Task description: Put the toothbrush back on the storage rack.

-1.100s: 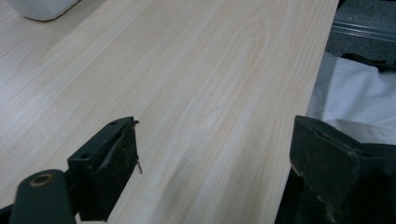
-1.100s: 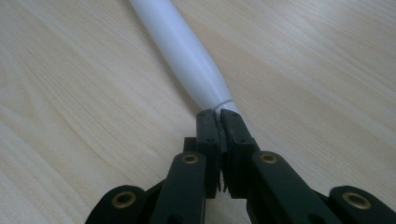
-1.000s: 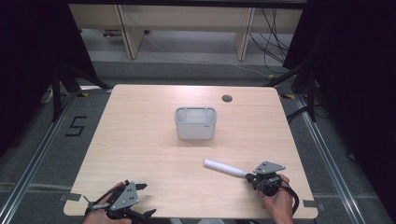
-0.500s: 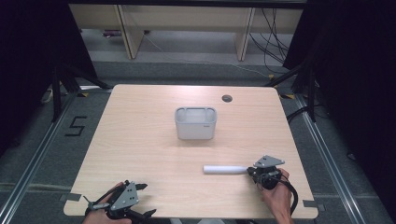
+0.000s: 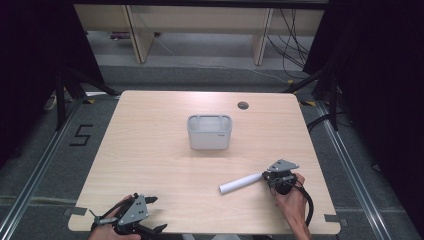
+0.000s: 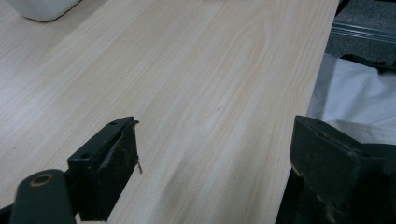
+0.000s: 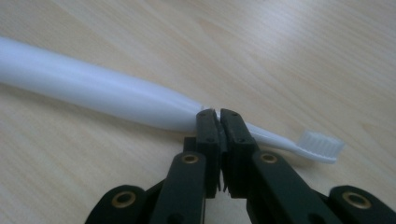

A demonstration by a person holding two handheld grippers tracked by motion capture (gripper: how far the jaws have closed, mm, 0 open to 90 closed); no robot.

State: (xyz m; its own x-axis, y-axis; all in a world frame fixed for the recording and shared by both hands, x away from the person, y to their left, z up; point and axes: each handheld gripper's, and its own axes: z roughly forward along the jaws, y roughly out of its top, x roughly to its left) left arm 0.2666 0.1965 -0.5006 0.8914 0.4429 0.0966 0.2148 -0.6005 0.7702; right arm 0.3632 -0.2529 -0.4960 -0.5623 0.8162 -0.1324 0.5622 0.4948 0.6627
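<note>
Pale wood-grain table (image 5: 150,165), dark room, shelving and cables beyond the far edge. Grey open-top bin (image 5: 209,132) sits mid-table, nearer the far edge.

Right gripper (image 7: 219,114) – jaws pinched fully together on the thin neck of an electric toothbrush (image 7: 102,95), right where the fat handle tapers. In the high view the right gripper (image 5: 270,176) is near the front right corner, and the toothbrush (image 5: 241,183) points from it toward the table's middle, well short of the bin. Can't tell whether it rests on the wood or is held just above it.

Left gripper (image 6: 215,149) – jaws wide apart, nothing between them, parked at the front left corner (image 5: 131,216).

My read: the step is carrying the brush to the bin. The heavy handle hangs well off the pinch point, so expect it to sag or twist; keep the wrist steady, move slowly, and release only once the handle end is over the bin's mouth.

Brush: smooth white glossy handle, slim neck, small white bristle head (image 7: 322,143).
</note>
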